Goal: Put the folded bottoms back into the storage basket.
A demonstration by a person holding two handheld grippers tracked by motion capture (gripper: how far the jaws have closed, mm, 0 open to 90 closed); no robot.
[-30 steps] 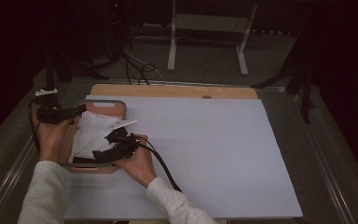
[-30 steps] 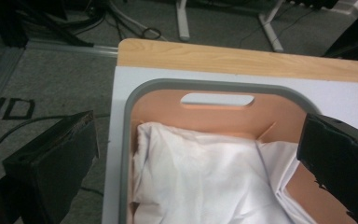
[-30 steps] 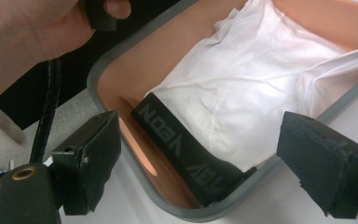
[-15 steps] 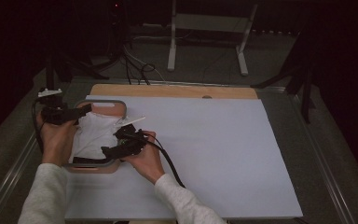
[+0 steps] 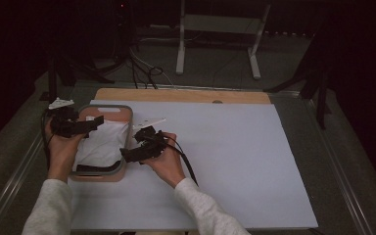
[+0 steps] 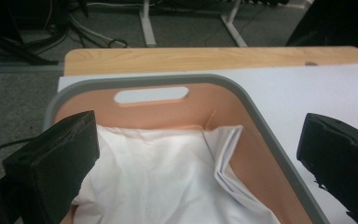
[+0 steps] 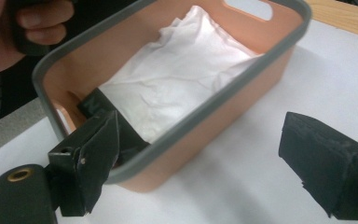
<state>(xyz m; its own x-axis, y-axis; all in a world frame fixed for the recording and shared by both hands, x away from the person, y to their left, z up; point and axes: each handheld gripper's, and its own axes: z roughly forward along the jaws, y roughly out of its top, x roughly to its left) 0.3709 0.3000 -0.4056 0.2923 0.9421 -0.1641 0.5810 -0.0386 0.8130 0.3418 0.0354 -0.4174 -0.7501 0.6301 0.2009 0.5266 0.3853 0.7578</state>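
Now both tongs gape beside the basket.

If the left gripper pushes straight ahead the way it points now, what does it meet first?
Likely the white cloth in the orange bin, which lies between the open fingers of the left gripper; beyond it, the bin's handle wall. Depth is uncertain.

Worktop of pale wood, overlaid almost wholly by a white sheet, only a far strip left bare. At the sheet's left end, a peach bin with a grey rim, directly on it and holding white cloth.
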